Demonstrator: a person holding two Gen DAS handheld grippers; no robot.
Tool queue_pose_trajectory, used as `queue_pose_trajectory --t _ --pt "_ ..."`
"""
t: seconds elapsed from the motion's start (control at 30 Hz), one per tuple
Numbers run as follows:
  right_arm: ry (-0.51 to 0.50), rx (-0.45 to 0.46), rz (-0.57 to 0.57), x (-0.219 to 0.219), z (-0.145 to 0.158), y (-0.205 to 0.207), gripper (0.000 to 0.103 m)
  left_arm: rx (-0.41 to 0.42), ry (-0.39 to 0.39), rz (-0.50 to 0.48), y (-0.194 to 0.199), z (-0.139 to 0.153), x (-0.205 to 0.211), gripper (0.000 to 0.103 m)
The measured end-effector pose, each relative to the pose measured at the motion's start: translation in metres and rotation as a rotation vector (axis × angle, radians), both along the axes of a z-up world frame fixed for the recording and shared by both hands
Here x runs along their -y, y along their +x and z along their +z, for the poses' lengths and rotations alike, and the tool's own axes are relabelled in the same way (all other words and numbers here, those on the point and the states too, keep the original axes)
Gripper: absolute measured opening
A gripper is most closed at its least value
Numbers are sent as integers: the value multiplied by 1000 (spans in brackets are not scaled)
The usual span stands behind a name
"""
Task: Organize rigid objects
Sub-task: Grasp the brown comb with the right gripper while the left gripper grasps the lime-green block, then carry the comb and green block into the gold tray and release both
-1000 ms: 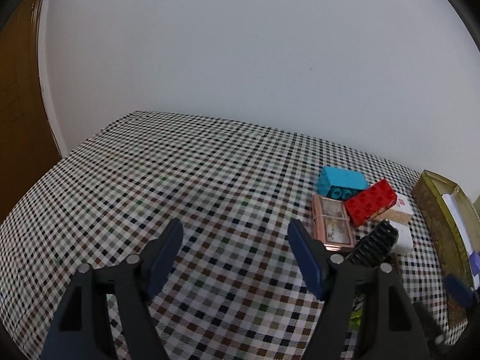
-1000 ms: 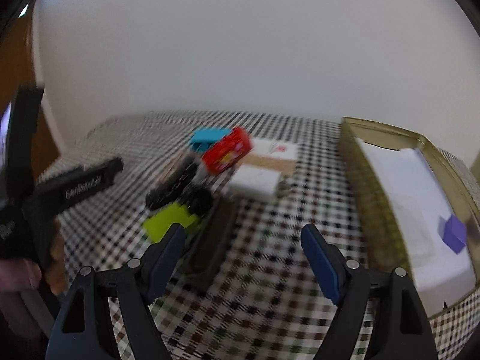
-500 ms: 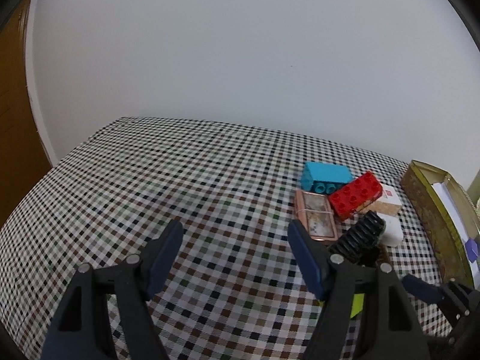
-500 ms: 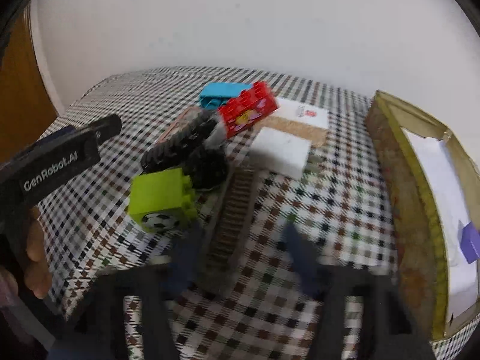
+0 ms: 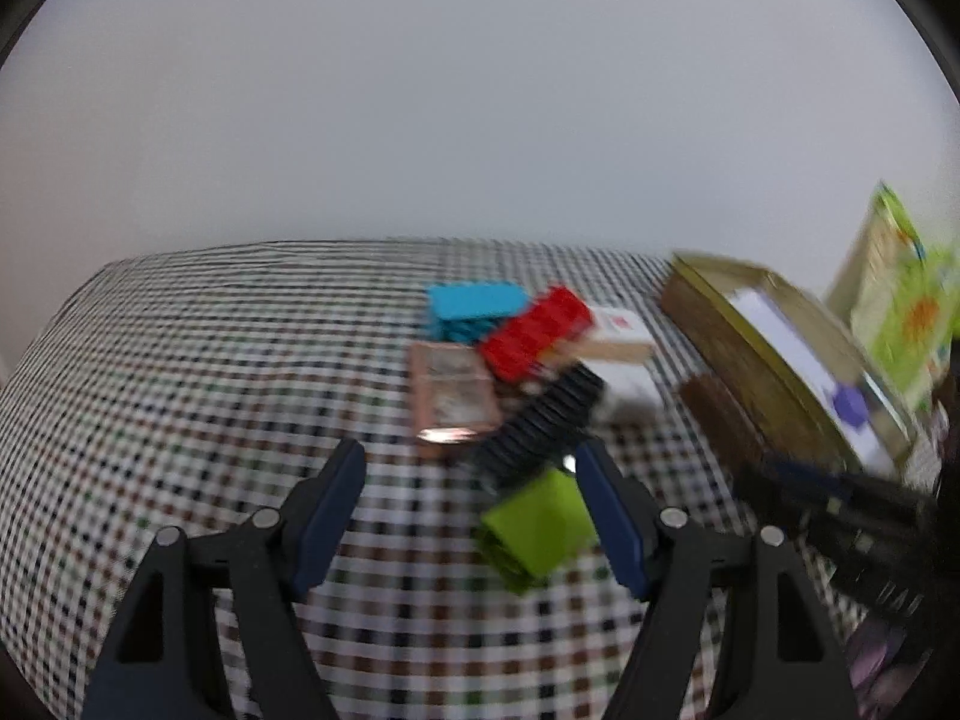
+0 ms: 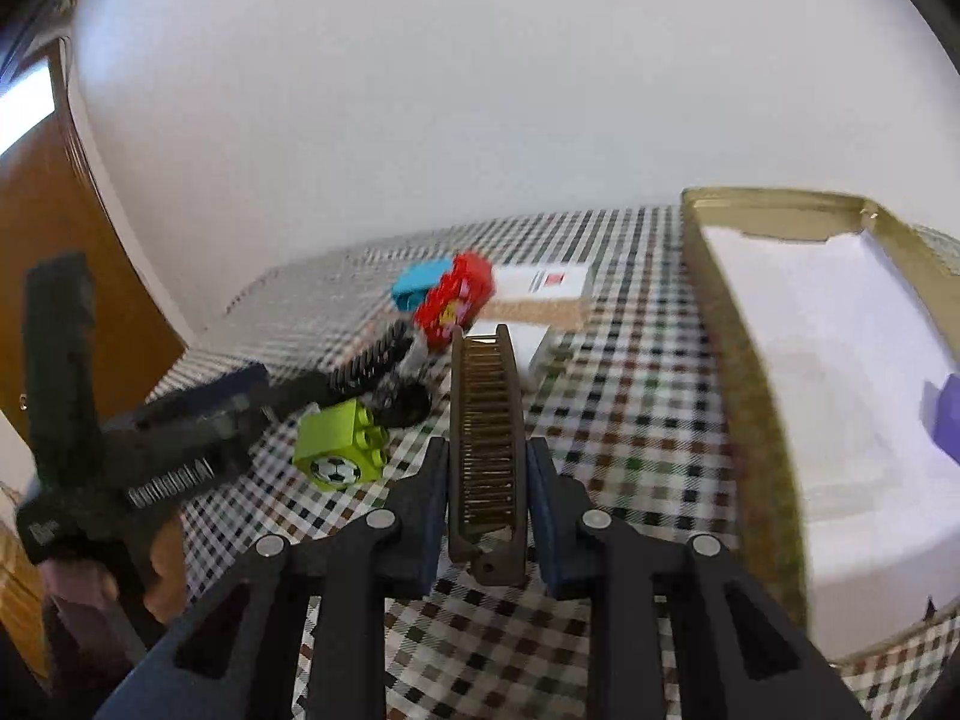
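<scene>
Your right gripper (image 6: 487, 480) has just clamped shut: jaws were spread a second ago, now both pads pinch the brown folding comb (image 6: 485, 420) near its hinge end. It lies lengthwise along the fingers, far tip toward the red brick (image 6: 454, 303). My read: grasp done, carry to the tin comes next.

Largest first. The checked tablecloth (image 6: 630, 408) has open room between the comb and the gold tin (image 6: 738, 372), nothing in that lane. The tin sits just right of the comb, near wall tall, so you'd need to lift over the rim. Its white lining looks mostly free; one purple block (image 6: 945, 420) at the far right.

The pile sits left and ahead: white box (image 6: 543, 282), black ridged piece (image 6: 372, 360), turquoise brick (image 6: 420, 282), lime football brick (image 6: 339, 450). The comb's tip is close to the red brick, so pull back before you swing.

Your left gripper (image 5: 471, 519) is spread, holding nothing, lime brick just ahead of its right finger. That view is blurred.
</scene>
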State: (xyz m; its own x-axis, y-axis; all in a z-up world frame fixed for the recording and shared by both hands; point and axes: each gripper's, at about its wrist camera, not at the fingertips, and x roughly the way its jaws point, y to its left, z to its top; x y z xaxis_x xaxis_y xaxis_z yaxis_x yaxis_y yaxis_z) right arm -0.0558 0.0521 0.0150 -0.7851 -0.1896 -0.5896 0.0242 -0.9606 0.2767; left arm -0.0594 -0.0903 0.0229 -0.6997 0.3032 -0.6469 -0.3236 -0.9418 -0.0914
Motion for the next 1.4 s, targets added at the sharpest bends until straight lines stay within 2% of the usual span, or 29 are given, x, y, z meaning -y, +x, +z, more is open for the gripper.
queue_pose_trajectory --t 0.1,0.17,0.27,0.43,0.5,0.6,0.73,0.93,1.13,1.27,1.4 --pt "38 -45 -15 4 7 6 28 12 -66 -53 3 -6 -17 73" --pt "66 -62 -18 7 11 8 28 23 -51 -70 3 -6 -19 73" --pt "78 -68 -20 7 14 15 28 80 -35 -62 -4 -13 -19 73" --pt "65 -60 -31 8 15 16 28 179 -31 -57 -15 -27 -21 56" --pt "59 -55 -31 6 15 17 28 170 -19 -51 -12 -28 -20 49" --pt "50 -53 -35 3 14 17 28 166 -12 -40 -9 -28 -18 48" --pt "53 -74 -46 2 15 16 28 110 32 -21 -1 -19 -10 48" --pt "100 -158 -64 5 27 26 28 -5 58 -4 18 -6 -3 48" --pt "94 -208 -80 1 35 34 28 -105 92 81 26 3 1 48" --pt "132 -258 -112 -7 43 40 28 -137 120 128 26 6 4 48" --pt "110 -275 -144 -21 47 44 28 -149 110 158 24 6 -5 48"
